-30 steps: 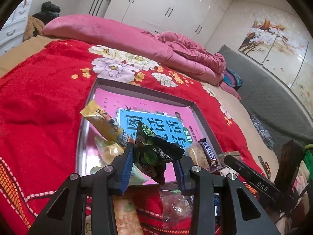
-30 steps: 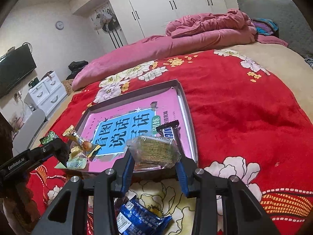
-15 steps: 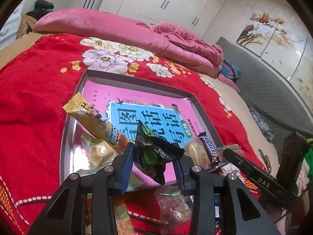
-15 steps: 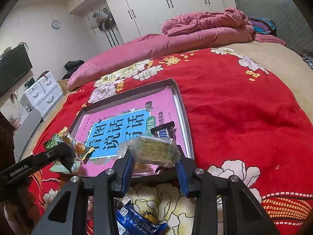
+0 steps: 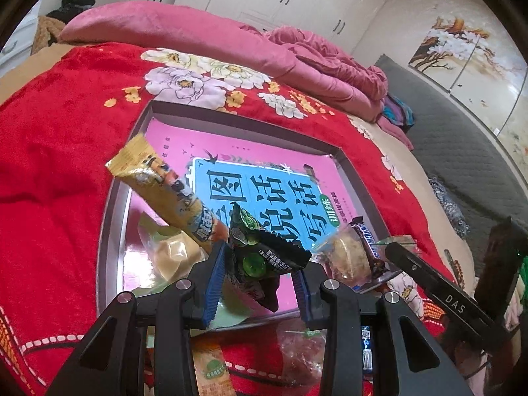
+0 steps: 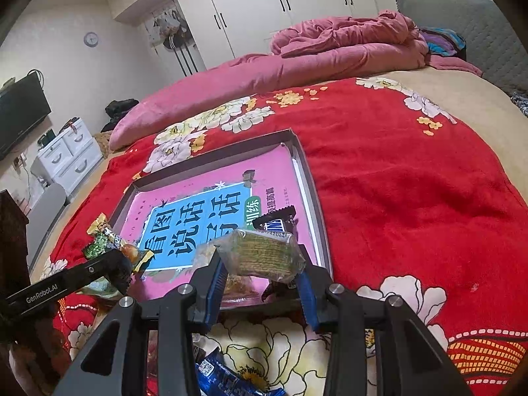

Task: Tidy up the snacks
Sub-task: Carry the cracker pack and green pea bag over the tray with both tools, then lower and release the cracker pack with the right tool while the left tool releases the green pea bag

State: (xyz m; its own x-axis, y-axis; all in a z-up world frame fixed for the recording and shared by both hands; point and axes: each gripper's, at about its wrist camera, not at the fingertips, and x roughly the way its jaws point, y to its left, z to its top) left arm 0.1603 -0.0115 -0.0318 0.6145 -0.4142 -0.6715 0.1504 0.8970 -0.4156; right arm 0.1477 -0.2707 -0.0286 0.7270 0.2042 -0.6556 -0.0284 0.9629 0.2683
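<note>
left gripper (image 5: 259, 279): clamped on a dark green snack packet (image 5: 260, 257), hanging over the near edge of the tray (image 5: 112, 217)
right gripper (image 6: 262, 275): clamped on a clear-wrapped biscuit pack (image 6: 264, 255), held above the tray's near right corner
what changed: over the last second the left gripper has sunk and come in closer over the tray, so the tray and the orange stick snack (image 5: 165, 191) fill more of its view; the right one has barely shifted; neither grip has changed
meaning for the task: both packets look ready to be set down in the tray (my reading, nothing is released yet), with the left one nearer to that
already in the tray: the orange stick, a pale wrapped sweet (image 5: 171, 257), a chocolate bar (image 6: 272, 224), all crowded at the near end
still outside: a blue packet (image 6: 224, 376) on the red blanket (image 6: 396, 198) below the right gripper
edges: the raised rim runs just under both loads, so a low pass could catch a wrapper on it
open room: the far half of the tray, over the pink book cover (image 6: 198, 204), is bare
</note>
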